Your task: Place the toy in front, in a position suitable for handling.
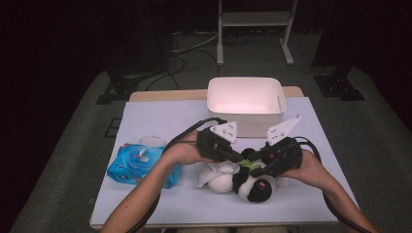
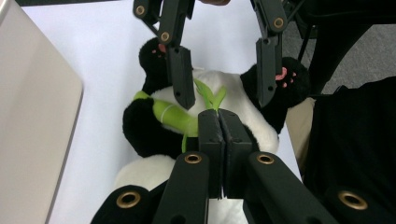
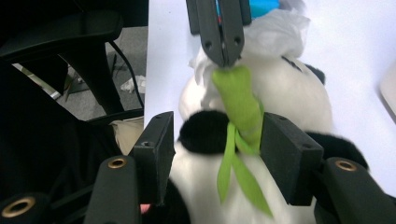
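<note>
Green felt marks the centre of the work: a plush panda [image 1: 245, 182] lies on its back on the white-covered table [image 1: 160, 116], near the front edge and a little right of the middle, with a green bamboo stalk [image 2: 180, 119] sewn across its chest. The left hand-held gripper [image 1: 243, 159] comes in from the left, its two black jaws pressed together on the leafy tip of that stalk; the left gripper view shows the pads meeting with the green leaves poking out just above them. The right hand-held gripper [image 3: 215, 154] faces it from the right, its jaws spread to either side of the stalk: the right-hand pad sits just beside the green felt, the left-hand pad stands clear over the panda's black arm. Whether the nearer pad touches the stalk cannot be told. A crumpled white tissue [image 1: 214, 171] lies against the panda's left side. Behind the toy, towards the table's far edge, stands a white plastic bin [image 1: 246, 104]. A blue pack of wet wipes [image 1: 133, 165] rests near the left edge, with a small round lid-like object just behind it. A person's bare forearms reach in from the front edge, one to each gripper.
</note>
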Tool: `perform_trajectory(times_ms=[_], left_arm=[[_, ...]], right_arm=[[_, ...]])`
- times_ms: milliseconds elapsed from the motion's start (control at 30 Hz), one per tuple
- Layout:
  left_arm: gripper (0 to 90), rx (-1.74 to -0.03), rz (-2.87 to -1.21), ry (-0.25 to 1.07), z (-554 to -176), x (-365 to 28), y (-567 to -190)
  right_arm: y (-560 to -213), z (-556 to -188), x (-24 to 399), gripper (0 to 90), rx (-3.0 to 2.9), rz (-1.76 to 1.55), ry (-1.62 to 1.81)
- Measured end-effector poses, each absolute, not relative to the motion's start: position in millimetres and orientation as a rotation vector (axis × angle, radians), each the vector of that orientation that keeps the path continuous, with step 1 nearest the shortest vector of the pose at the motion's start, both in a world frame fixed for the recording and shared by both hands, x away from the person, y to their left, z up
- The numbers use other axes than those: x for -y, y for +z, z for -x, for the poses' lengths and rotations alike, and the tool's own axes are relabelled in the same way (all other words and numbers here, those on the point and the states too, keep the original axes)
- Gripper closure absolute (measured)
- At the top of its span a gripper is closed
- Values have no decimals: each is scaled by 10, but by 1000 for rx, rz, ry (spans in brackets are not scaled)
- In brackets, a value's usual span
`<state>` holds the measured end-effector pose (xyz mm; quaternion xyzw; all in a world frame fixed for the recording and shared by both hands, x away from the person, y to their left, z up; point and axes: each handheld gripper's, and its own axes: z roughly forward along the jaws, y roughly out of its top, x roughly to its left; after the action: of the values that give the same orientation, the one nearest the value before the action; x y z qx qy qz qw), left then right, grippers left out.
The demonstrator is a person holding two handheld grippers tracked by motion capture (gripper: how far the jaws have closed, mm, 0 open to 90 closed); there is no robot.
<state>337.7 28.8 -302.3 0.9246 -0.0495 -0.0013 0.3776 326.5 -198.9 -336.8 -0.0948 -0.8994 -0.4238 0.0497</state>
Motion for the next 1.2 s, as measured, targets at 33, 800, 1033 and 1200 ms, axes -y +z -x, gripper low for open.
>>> perform_trajectory(times_ms=[33,800,1033,1200], left_arm=[[890,127,-2361,-4,-3374,-297,-3025],[815,82,-2339,-20,-3349,-484,-3064],[796,51,-2345,-27,-3351,-577,-3111],[892,54,-2365,-28,-3355,-598,-3161]], right_arm=[[-3367,-3269,1958,443,2740,285,-1291],[-3470,-3315,1651,750,2767,223,-1259],[-3466,-3307,1656,750,2780,212,-1239],[-3456,-3309,1662,739,2774,214,-1220]])
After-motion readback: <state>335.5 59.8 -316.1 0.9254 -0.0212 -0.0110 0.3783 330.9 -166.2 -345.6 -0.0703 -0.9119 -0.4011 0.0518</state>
